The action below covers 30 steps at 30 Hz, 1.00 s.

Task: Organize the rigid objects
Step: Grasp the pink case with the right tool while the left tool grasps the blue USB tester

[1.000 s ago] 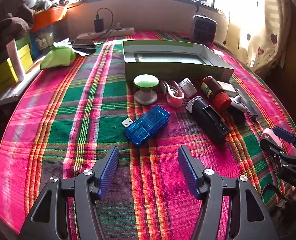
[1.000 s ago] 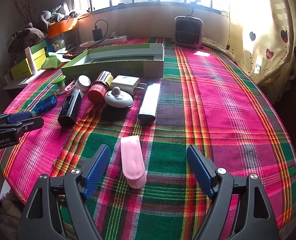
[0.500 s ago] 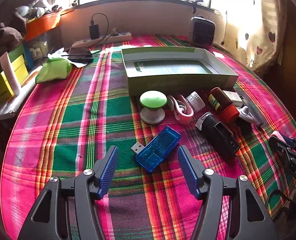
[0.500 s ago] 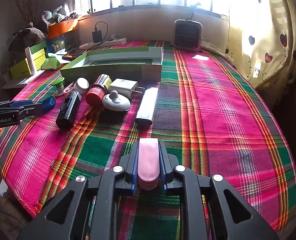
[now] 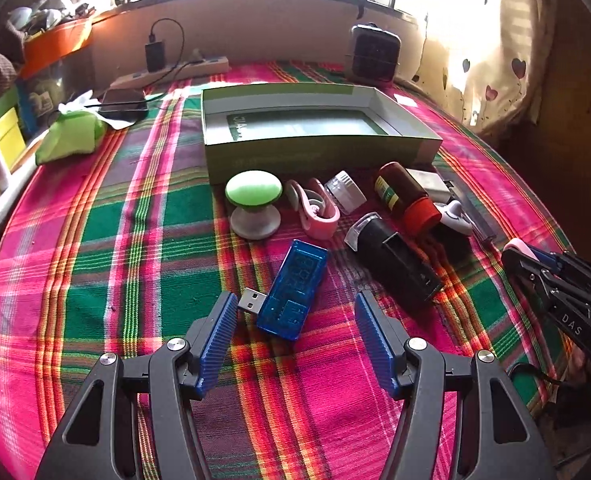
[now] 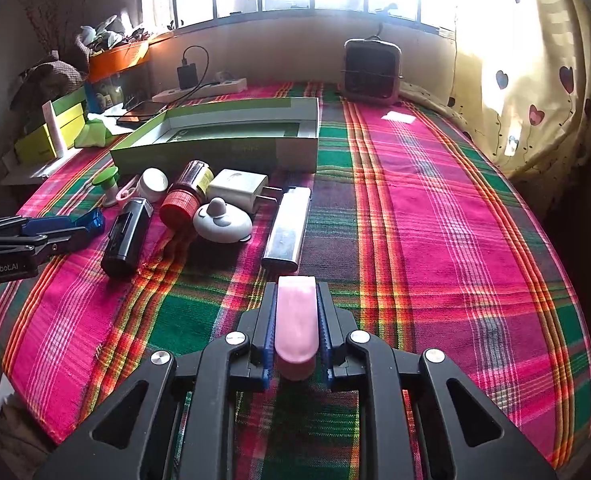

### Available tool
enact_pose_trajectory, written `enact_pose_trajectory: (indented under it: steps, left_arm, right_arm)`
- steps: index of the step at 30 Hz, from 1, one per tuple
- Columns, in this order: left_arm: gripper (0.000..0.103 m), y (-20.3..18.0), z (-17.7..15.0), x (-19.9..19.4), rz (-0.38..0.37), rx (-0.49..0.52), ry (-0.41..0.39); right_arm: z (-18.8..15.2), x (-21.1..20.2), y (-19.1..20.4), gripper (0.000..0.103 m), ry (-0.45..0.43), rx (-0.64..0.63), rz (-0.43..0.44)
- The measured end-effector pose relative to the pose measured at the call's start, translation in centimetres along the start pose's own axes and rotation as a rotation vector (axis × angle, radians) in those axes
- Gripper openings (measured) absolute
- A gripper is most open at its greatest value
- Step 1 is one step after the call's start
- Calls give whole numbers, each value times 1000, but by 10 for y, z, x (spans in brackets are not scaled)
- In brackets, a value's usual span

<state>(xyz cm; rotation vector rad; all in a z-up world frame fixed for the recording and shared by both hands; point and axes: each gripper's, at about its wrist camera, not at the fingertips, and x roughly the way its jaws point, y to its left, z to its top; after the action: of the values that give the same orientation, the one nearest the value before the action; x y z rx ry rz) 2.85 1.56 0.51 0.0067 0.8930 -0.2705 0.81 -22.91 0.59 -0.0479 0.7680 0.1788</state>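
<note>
Two grippers at work over the plaid cloth

On the left, the left gripper (image 5: 295, 338) hovers with fingers spread around the translucent blue plastic USB stick (image 5: 291, 295), which lies on the woven pink-and-green plaid cloth (image 5: 143, 240), its long axis slanting away, metal plug near the left finger. Beyond lies the shallow green cardboard box (image 5: 315, 152). On the right, the right gripper (image 6: 296, 320) pinches the smooth pink rounded bar (image 6: 296, 322), lengthwise between its ribbed fingers.

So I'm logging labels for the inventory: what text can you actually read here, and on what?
"GenRobot.AI": side of the left gripper.
"DAS": body of the right gripper.
Print inside the green box: cut off, unreadable.
Blue USB tester display: blurred.
Brown bottle label: too small.
</note>
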Motion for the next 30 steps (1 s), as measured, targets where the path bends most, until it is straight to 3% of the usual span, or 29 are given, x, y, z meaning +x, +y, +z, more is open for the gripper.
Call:
enact_pose_trajectory:
  steps: [4, 8, 15, 18, 20, 27, 30]
  left_arm:
    - [61, -6, -1, -4, -47, 16, -8]
    - [61, -3, 7, -3, 11, 23, -28]
    - [60, -5, 15, 7, 35, 61, -17]
    - [54, -7, 16, 11, 33, 69, -8]
    - [45, -9, 16, 14, 38, 77, 0]
    - [37, -13, 18, 18, 59, 98, -5]
    - [29, -15, 19, 19, 73, 108, -6]
  right_arm:
    - [0, 2, -1, 19, 4, 3, 3]
    - [1, 3, -2, 19, 6, 5, 6]
    - [2, 5, -3, 19, 8, 4, 11]
    - [4, 5, -3, 19, 8, 5, 15]
    - [5, 6, -3, 19, 9, 4, 18]
    - [5, 8, -3, 19, 15, 2, 29]
    - [5, 9, -3, 19, 16, 3, 34]
